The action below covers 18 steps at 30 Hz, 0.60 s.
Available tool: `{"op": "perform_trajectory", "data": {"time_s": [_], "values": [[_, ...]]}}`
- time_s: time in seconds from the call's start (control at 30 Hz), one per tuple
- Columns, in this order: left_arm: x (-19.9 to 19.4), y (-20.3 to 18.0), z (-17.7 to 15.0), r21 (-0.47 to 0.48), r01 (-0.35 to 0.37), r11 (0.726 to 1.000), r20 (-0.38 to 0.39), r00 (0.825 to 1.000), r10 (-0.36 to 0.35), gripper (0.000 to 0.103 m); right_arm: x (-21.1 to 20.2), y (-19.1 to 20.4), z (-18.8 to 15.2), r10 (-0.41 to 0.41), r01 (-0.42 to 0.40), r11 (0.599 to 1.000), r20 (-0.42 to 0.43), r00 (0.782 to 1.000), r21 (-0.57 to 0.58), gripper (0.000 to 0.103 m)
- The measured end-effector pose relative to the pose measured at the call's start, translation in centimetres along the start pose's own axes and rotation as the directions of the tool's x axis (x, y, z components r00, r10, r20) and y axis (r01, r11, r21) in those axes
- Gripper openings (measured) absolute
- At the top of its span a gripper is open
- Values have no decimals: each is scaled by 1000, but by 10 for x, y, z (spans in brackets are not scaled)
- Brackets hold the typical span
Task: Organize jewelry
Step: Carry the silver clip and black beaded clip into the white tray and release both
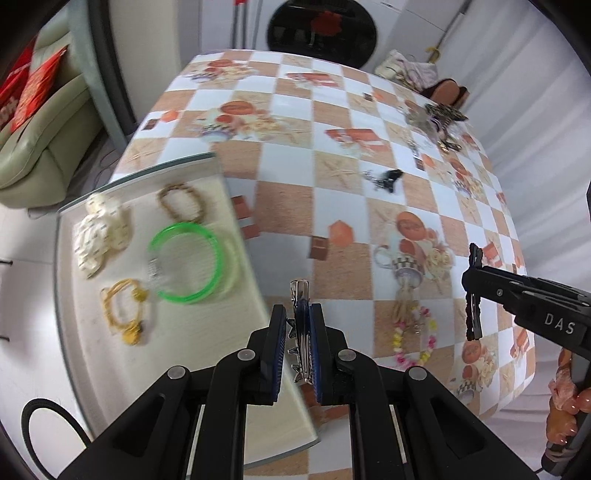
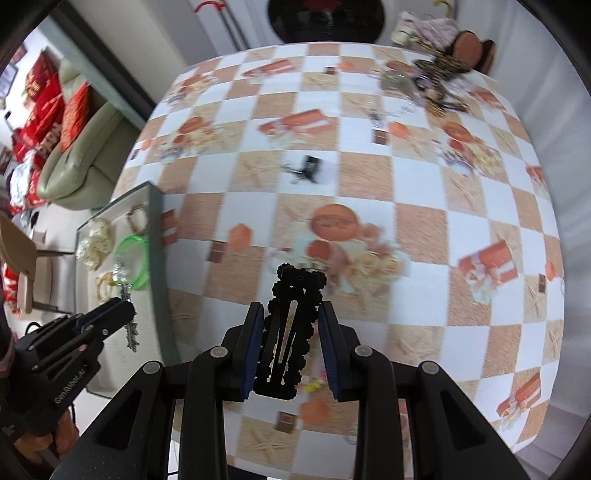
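A home living space, a table (image 1: 332, 206) under a checked picture tablecloth below the tool, a pale green sofa (image 1: 40, 140) with red cushions (image 1: 35, 88) off to its left, a front-loading washing machine (image 1: 321, 27) beyond the table's far edge

Left gripper (image 1: 299, 332) points steeply downward, jaws nearly closed, clamping a silver clip (image 1: 301, 328). Right gripper (image 2: 291, 343) likewise angled down, gripping a black clip (image 2: 291, 332).
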<state>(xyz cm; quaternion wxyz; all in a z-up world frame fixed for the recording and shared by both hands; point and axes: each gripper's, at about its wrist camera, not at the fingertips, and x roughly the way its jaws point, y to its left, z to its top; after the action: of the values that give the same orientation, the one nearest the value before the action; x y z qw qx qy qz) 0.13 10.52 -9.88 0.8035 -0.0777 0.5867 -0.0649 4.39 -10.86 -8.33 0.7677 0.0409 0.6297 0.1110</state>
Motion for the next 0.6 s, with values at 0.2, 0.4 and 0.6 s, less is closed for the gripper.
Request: {"op": "perform_trajectory", "data": {"time_s": [0.2, 0.4, 0.6], "values": [[-11, 35, -10, -71, -29, 997, 12, 999, 30, 17, 3, 42, 6, 39, -40, 996, -6, 999, -77, 33], [-18, 71, -24, -152, -63, 986, 14, 998, 66, 17, 11, 90, 12, 91, -94, 983, -29, 995, -158, 33], [-19, 105, -40, -225, -97, 969, 1, 995, 99, 17, 29, 140, 12, 134, -148, 958, -74, 988, -246, 32]]}}
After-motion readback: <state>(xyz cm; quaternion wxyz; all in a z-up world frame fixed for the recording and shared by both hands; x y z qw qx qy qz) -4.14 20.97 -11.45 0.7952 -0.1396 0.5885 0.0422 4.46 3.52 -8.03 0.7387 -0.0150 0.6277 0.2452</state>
